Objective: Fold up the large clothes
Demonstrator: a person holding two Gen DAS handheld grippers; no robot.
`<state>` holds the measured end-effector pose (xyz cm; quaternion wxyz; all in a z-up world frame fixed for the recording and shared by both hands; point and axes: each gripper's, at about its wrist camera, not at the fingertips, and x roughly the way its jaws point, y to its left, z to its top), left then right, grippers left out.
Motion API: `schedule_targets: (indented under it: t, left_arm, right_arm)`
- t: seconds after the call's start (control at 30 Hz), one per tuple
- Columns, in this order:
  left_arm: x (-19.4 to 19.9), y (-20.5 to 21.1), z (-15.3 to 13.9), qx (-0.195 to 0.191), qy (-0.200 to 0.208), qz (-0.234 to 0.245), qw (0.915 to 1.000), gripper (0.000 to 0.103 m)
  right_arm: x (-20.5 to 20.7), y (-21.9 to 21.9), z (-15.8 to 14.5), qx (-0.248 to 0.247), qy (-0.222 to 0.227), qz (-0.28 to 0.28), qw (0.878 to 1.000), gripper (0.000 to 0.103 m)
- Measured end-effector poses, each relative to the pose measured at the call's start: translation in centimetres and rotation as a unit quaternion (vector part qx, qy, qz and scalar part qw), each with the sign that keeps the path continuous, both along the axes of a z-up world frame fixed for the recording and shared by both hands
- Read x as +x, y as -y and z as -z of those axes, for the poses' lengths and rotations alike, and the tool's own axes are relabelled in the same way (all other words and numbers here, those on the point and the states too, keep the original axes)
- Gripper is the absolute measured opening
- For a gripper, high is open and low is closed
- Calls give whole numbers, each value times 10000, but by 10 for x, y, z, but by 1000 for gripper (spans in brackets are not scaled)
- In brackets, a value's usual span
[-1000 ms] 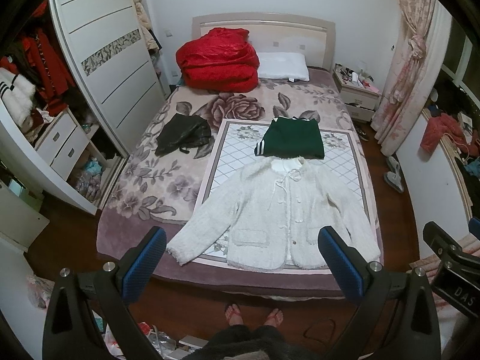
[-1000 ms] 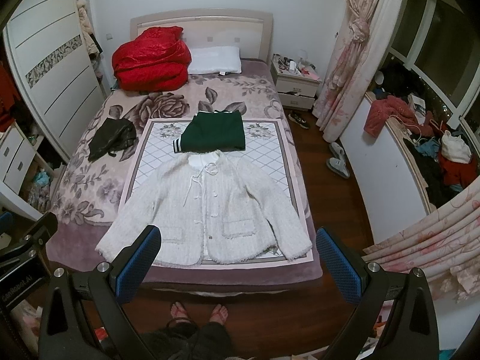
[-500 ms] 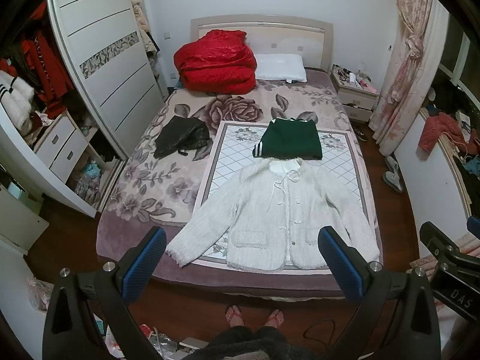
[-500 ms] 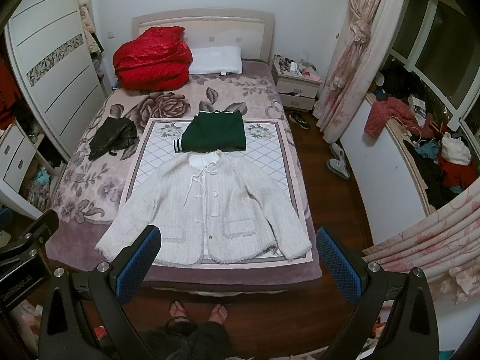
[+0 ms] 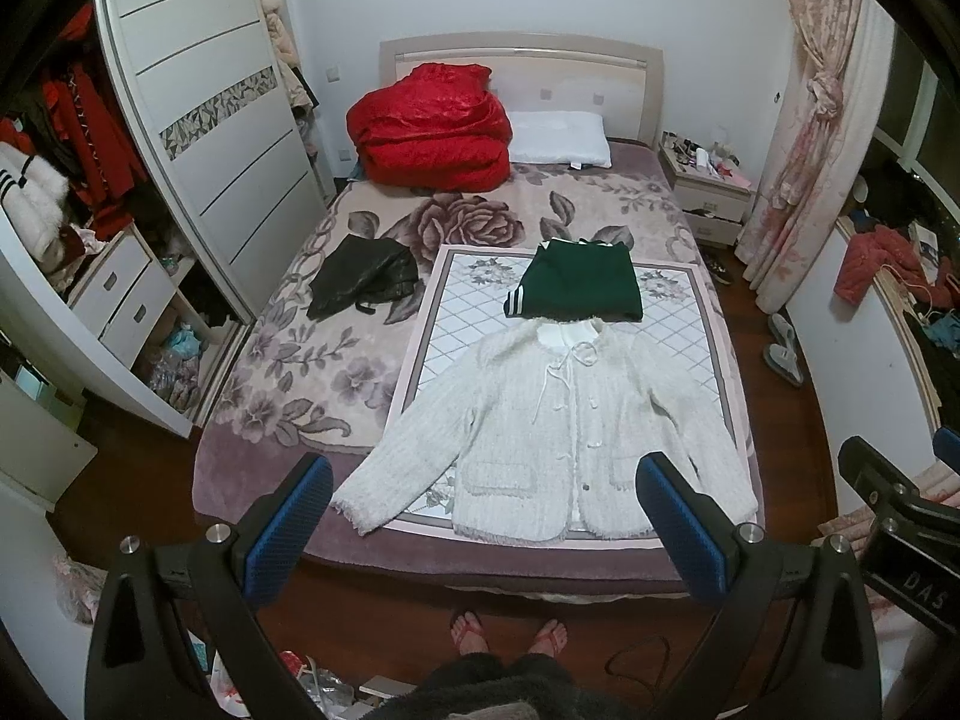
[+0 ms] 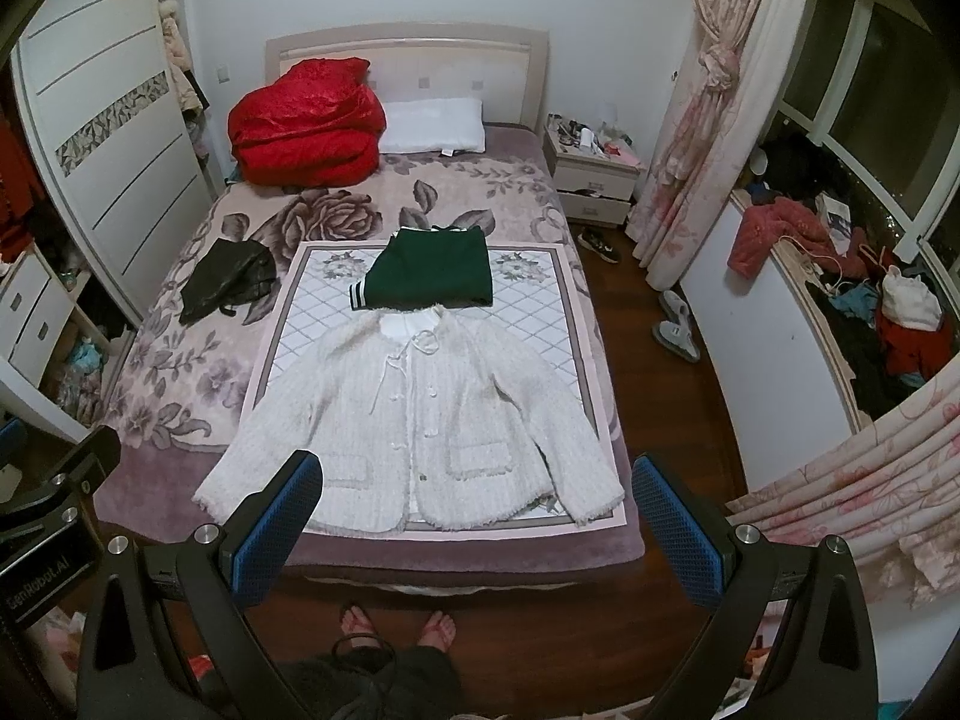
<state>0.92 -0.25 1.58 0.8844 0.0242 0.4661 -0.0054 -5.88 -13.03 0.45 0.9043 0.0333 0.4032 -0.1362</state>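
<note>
A white fuzzy jacket [image 5: 558, 420] lies spread flat, front up, sleeves out, on a quilted mat [image 5: 456, 324] at the foot of the bed; it also shows in the right wrist view [image 6: 414, 414]. A folded green garment [image 5: 576, 291] sits just beyond its collar, also in the right wrist view [image 6: 429, 276]. My left gripper [image 5: 480, 516] is open and empty, held high above the floor in front of the bed's foot. My right gripper [image 6: 477, 516] is open and empty, at a similar height beside it.
A black garment [image 5: 363, 282] lies on the bed's left side. A red quilt [image 5: 432, 132] and white pillow [image 5: 561, 138] sit at the headboard. A wardrobe [image 5: 210, 120] stands left; a nightstand [image 5: 711, 198], curtain [image 6: 708, 120] and cluttered ledge [image 6: 840, 276] stand right. My feet [image 5: 510, 630] stand at the bed's foot.
Both views have shifted only slightly; the bed and clothes sit marginally lower in frame. Both grippers stay open and nothing on the bed has moved.
</note>
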Motion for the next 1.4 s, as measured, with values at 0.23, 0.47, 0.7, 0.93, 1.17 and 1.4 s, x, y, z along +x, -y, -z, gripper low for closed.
schedule_targets:
  t: [0.23, 0.47, 0.7, 0.93, 1.17, 1.4]
  left_arm:
    - [-3, 2, 0, 6, 3, 3, 10000, 103]
    - [-4, 4, 1, 1, 12, 27, 10000, 103]
    - [-5, 8, 2, -6, 4, 51, 10000, 103]
    - [3, 13, 8, -116, -61, 160, 9998, 103]
    - [56, 34, 51, 537, 583, -20, 9969, 103]
    - [131, 77, 170, 942, 229, 133, 9952, 103]
  right_arm:
    - [0, 0, -3, 6, -10, -2, 10000, 103]
    - [0, 0, -6, 1, -3, -1, 10000, 103]
    - [-1, 1, -7, 25, -6, -7, 10000, 103]
    - [0, 3, -8, 68, 5, 70, 10000, 103]
    - [33, 44, 57, 523, -31, 681, 9963, 103]
    - [60, 170, 228, 2360, -777, 2014, 9475, 58]
